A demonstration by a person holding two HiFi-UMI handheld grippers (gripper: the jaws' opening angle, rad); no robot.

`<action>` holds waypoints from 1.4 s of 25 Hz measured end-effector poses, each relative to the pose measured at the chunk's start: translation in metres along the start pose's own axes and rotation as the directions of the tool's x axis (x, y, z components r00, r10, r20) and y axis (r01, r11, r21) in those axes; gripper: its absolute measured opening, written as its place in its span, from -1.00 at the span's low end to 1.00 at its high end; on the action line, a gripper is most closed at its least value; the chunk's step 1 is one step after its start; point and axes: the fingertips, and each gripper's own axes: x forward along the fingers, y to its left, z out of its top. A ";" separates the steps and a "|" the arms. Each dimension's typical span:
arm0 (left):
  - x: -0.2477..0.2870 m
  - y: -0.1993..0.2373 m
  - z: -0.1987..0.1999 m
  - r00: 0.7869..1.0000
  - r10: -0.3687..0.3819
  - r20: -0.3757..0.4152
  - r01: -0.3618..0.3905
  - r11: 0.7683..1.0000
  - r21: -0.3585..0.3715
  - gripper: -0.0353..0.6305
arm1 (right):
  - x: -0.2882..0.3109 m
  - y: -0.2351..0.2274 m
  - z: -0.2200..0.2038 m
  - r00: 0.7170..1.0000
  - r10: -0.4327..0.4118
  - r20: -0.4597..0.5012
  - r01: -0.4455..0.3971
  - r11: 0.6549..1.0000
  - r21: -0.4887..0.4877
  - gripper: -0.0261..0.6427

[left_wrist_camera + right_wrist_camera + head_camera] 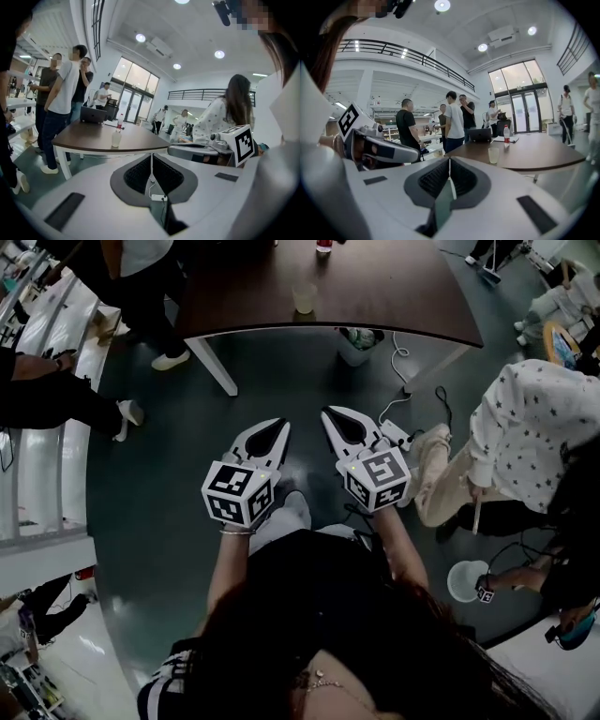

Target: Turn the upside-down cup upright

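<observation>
A translucent cup (305, 298) stands near the front edge of a dark brown table (394, 296), well ahead of both grippers. The same cup (116, 138) shows in the left gripper view and again (493, 155) in the right gripper view; which way up it stands I cannot tell. My left gripper (279, 425) and right gripper (330, 413) hang side by side above the dark floor, short of the table. Both point toward the table. The left gripper (151, 155) is shut with nothing in it. The right gripper (449, 161) is likewise shut and empty.
A red-capped bottle (506, 134) and a laptop (480, 135) sit farther back on the table. A bin (356, 345) stands under it beside a white table leg (216, 367). A power strip with cables (396, 432) lies on the floor. People stand at the left; a person (525, 437) is close on the right.
</observation>
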 end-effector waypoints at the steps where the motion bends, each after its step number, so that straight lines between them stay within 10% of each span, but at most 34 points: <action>1: 0.003 0.007 0.003 1.000 -0.004 -0.002 0.004 1.000 0.000 -0.84 | 0.008 -0.002 0.003 1.000 -0.005 0.001 0.005 1.000 0.000 -0.87; 17: 0.051 0.064 0.017 0.998 -0.056 -0.020 0.055 0.998 -0.023 -0.84 | 0.074 -0.032 0.014 0.999 -0.041 -0.011 0.041 0.999 -0.006 -0.87; 35: 0.211 0.138 0.090 0.999 -0.048 -0.025 0.047 0.998 -0.038 -0.84 | 0.186 -0.183 0.057 1.000 0.003 0.029 -0.004 0.999 0.037 -0.87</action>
